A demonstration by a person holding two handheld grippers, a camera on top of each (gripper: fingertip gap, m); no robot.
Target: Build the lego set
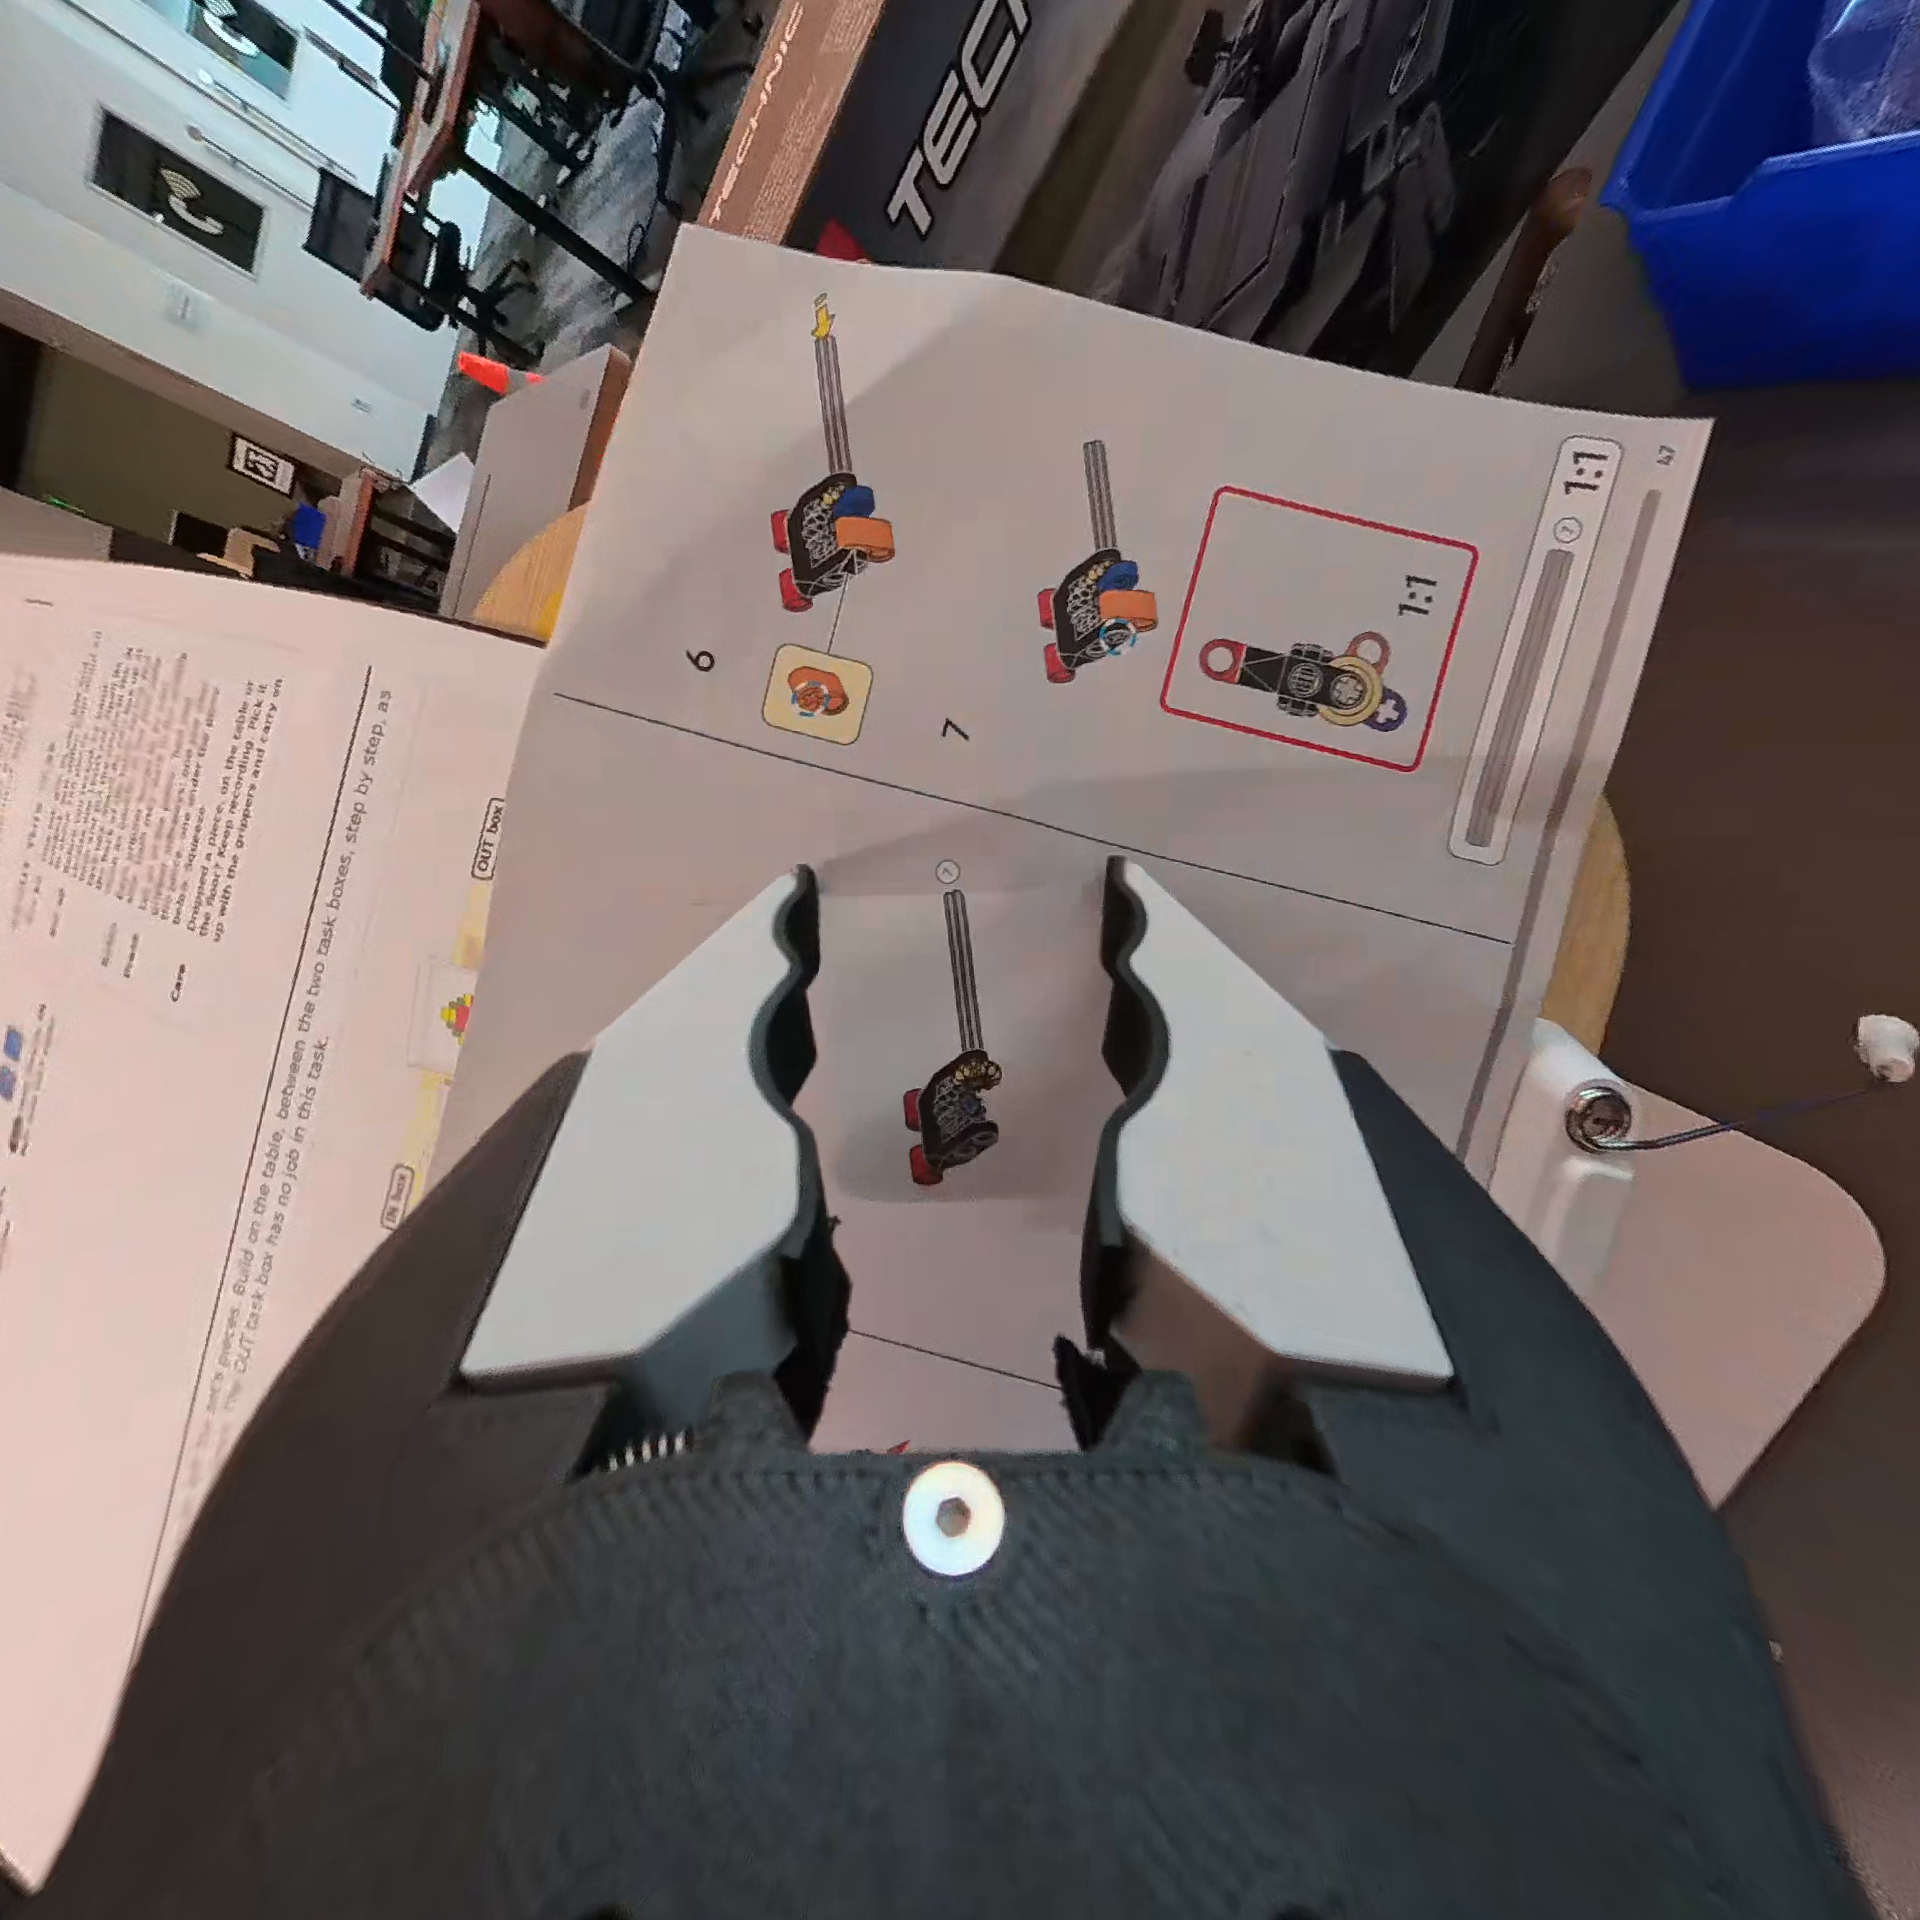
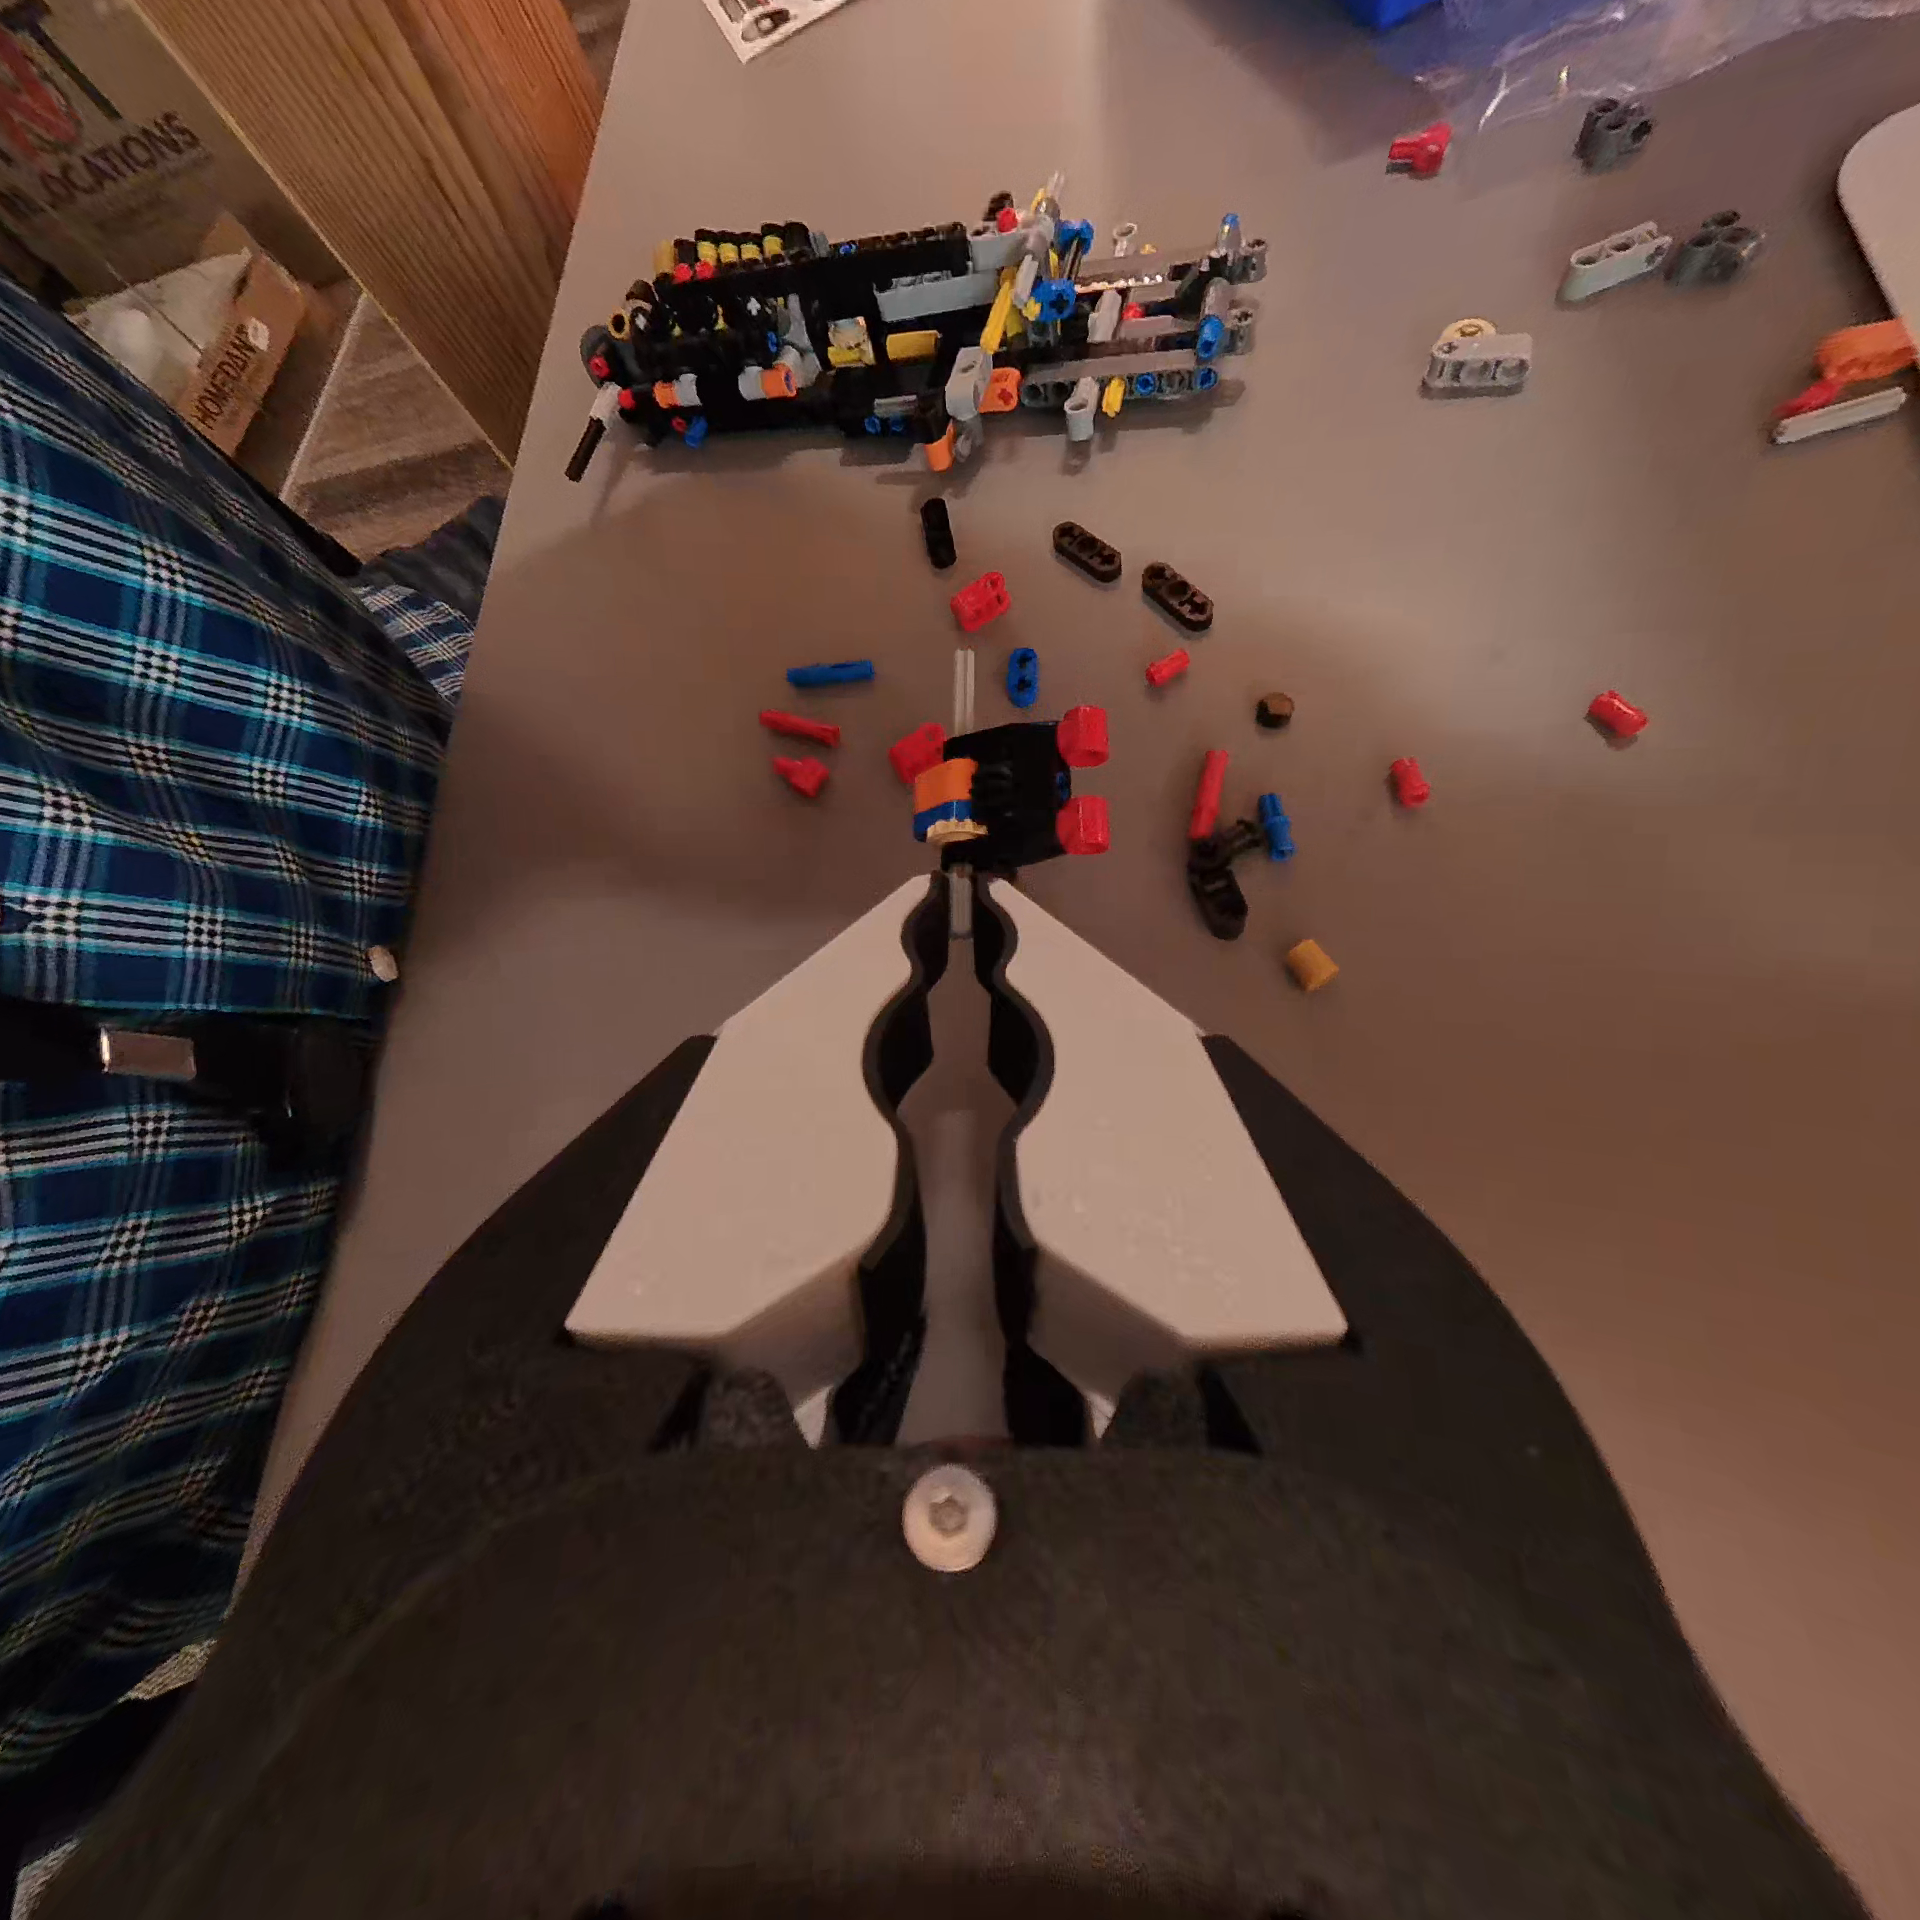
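Left claw [image 1: 961, 883] spread wide, empty, hovering over a white printed instruction sheet [image 1: 1039, 644]. Right claw [image 2: 961, 888] pressed together on the thin grey axle of a small black, red, orange and blue lego subassembly [image 2: 1003, 784], raised above the grey-brown surface [image 2: 1558, 1039] amid scattered loose pieces, near a long black multicoloured lego chassis [image 2: 914, 322].

One large built chassis [image 2: 914, 322], one small axle subassembly [image 2: 1003, 784], two black two-hole liftarms [image 2: 1086, 549], two printed sheets [image 1: 1039, 623].
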